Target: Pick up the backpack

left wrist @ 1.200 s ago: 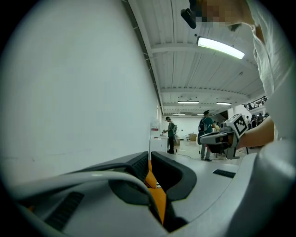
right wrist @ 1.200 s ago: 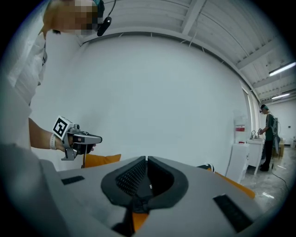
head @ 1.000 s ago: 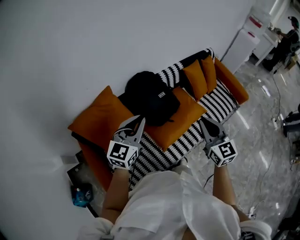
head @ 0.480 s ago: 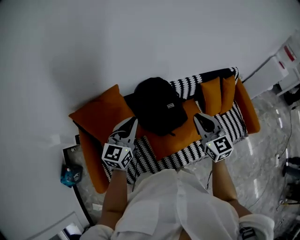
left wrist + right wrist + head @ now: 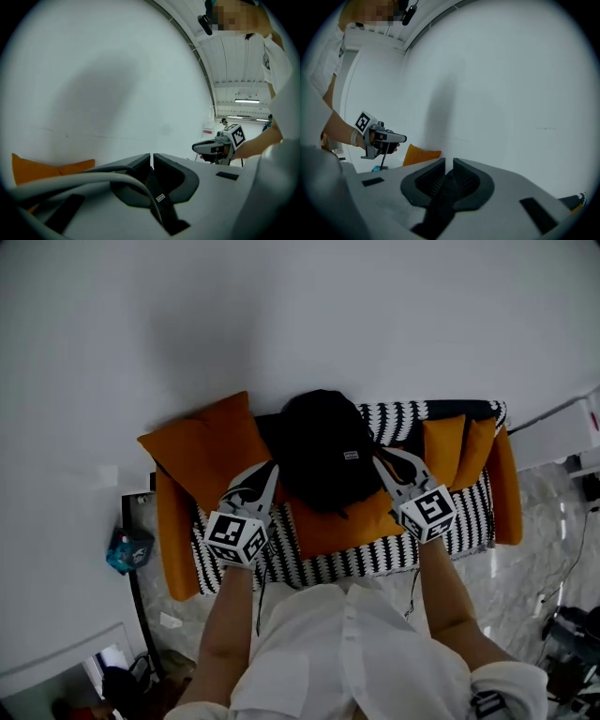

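Observation:
A black backpack (image 5: 323, 446) stands on the sofa (image 5: 375, 557), leaning against the wall, its base on an orange cushion (image 5: 342, 521). My left gripper (image 5: 272, 468) is shut with nothing in it, its tips close to the backpack's left side. The right gripper (image 5: 378, 457), also shut and empty, points at the backpack's right side. Whether either one touches the bag I cannot tell. The left gripper view shows its own closed jaws (image 5: 152, 155), the wall and the right gripper (image 5: 213, 149). In the right gripper view its jaws (image 5: 449, 161) face the wall, with the left gripper (image 5: 386, 138) off to the left.
The sofa has a black-and-white striped seat, a large orange cushion (image 5: 202, 451) at its left end and two more orange cushions (image 5: 459, 442) at the right. A blue object (image 5: 122, 549) lies on the floor to the left. A white cabinet (image 5: 572, 427) stands at the right.
Both grippers have moved in toward the backpack and now flank it; the right one travelled farther, leftward. The head view has swung, so the sofa now lies level across the picture.

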Demonstrator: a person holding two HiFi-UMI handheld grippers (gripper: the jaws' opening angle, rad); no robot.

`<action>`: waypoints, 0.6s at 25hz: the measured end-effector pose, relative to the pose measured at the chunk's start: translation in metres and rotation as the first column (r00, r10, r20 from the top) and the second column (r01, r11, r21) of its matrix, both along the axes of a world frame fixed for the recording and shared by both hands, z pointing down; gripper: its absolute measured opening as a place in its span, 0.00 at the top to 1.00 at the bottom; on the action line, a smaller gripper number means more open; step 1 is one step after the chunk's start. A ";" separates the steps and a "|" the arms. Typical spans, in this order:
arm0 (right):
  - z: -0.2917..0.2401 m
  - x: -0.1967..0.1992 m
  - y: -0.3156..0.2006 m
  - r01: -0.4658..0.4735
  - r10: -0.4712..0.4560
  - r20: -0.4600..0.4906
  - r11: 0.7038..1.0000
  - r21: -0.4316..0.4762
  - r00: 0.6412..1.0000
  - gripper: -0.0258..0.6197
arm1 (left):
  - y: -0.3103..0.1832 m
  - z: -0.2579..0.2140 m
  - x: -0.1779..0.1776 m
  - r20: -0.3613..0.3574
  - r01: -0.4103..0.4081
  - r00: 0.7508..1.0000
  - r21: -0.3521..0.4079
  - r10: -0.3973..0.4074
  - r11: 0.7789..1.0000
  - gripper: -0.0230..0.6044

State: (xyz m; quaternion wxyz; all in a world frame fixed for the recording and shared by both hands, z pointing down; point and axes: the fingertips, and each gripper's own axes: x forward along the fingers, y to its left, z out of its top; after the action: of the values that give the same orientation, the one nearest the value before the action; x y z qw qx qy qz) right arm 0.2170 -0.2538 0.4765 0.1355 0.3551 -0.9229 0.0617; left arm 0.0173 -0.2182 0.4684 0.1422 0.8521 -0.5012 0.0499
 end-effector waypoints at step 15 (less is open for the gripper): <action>0.084 -0.027 -0.081 0.076 -0.085 -0.076 0.989 -0.124 0.993 0.79 | -0.059 0.055 0.015 -0.012 -0.009 1.000 -0.107 0.008 0.994 0.90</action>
State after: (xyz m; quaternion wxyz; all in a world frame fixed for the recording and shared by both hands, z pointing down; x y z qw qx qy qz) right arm 0.1896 -0.3351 0.5605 0.1964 0.3108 -0.9248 0.0978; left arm 0.0321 -0.2772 0.5236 0.1902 0.8457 -0.4933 0.0724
